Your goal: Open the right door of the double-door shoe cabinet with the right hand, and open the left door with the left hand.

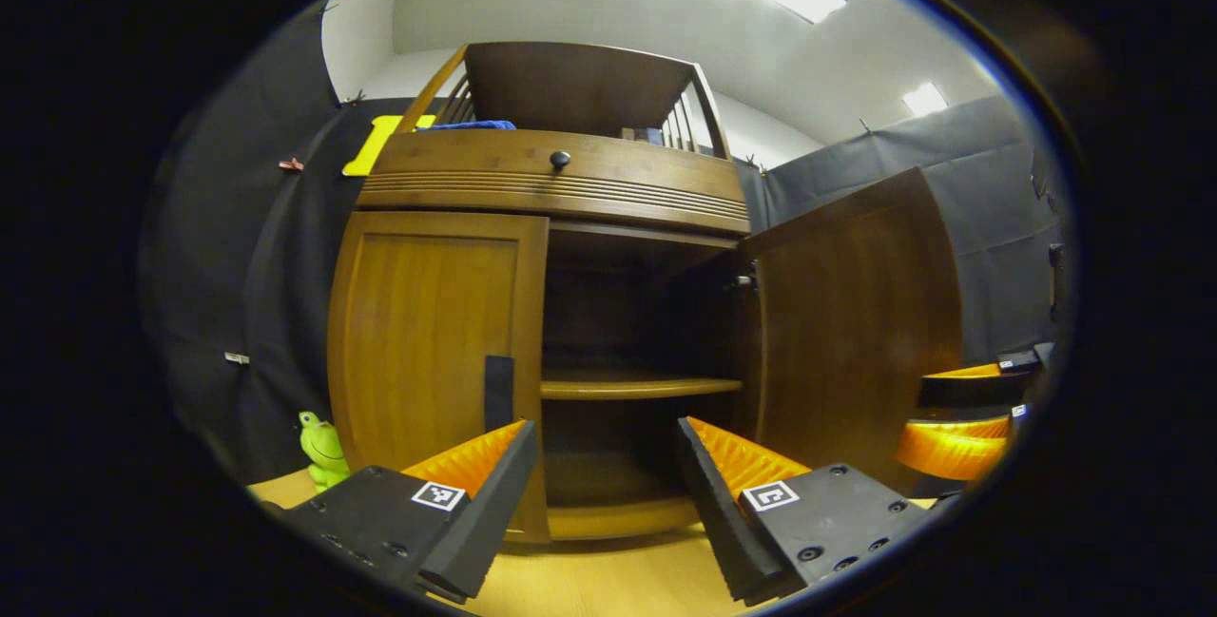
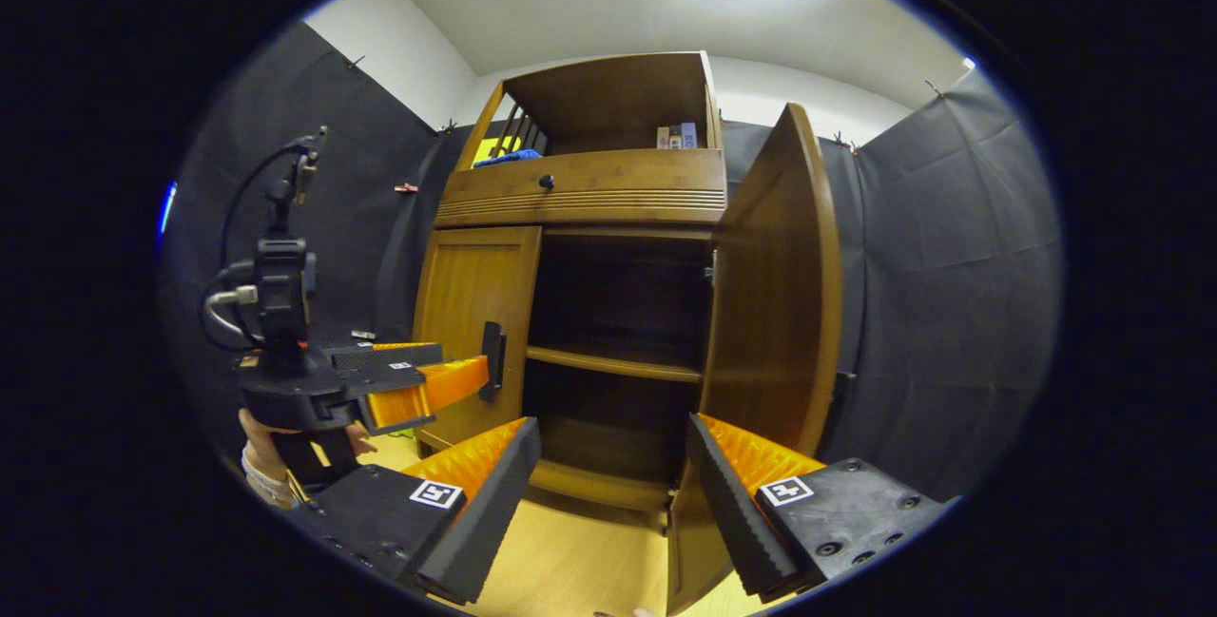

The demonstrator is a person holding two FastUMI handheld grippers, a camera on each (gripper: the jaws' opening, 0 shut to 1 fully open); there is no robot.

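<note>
Already the brown wooden right door [image 2: 775,284] is swung open; left tongs [image 2: 480,372], held wide, are aimed at the shut left door's dark vertical handle [image 2: 492,360], at nine o'clock of the empty, gaping right tongs [image 2: 613,484].

Glossy wood shoe cabinet [image 1: 447,332]; matt cloth wall [image 2: 951,294].

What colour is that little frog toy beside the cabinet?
Bright green frog toy, clearest in the left gripper view.

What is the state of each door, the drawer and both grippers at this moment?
Right door: swung open.
Left door: closed.
Drawer: closed.
Left gripper: jaws apart, holding nothing, near the left door's handle.
Right gripper: jaws apart, holding nothing.
</note>
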